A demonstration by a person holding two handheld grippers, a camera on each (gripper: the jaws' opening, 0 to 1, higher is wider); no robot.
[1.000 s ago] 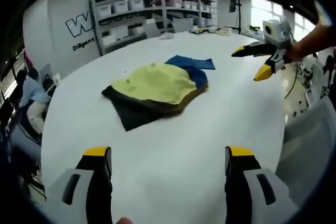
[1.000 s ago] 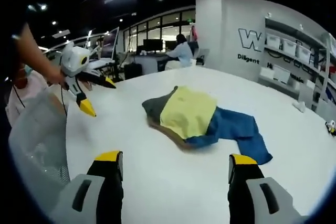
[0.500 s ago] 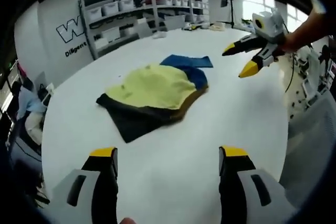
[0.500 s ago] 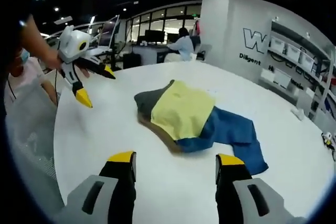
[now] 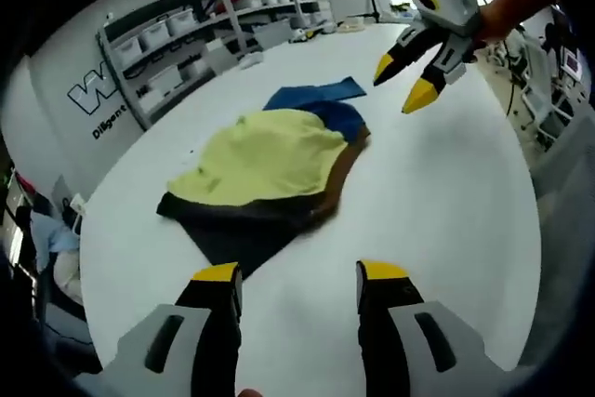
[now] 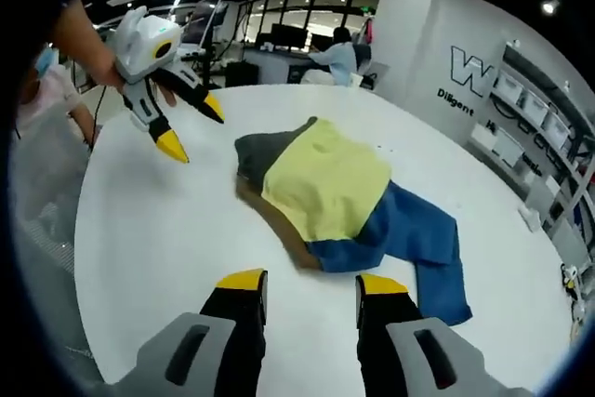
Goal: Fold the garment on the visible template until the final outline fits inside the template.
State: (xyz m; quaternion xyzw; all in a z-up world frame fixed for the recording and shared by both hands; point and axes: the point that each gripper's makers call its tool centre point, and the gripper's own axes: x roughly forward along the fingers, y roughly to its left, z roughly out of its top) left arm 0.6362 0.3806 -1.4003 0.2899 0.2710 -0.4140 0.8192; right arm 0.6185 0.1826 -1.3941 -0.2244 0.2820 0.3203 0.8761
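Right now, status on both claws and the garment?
Left claw open, empty, short of the pile. Right claw open, empty, near the blue edge. Crumpled yellow, blue and dark cloth garment unfolded on the white round table. Nothing in the way.

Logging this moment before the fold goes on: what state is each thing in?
Garment: lying bunched on the white table, yellow layer on top, blue part sticking out one side, dark part the other.
Left gripper: fingers open, holding nothing, near the garment's dark edge.
Right gripper: fingers open, holding nothing, close to the blue edge.
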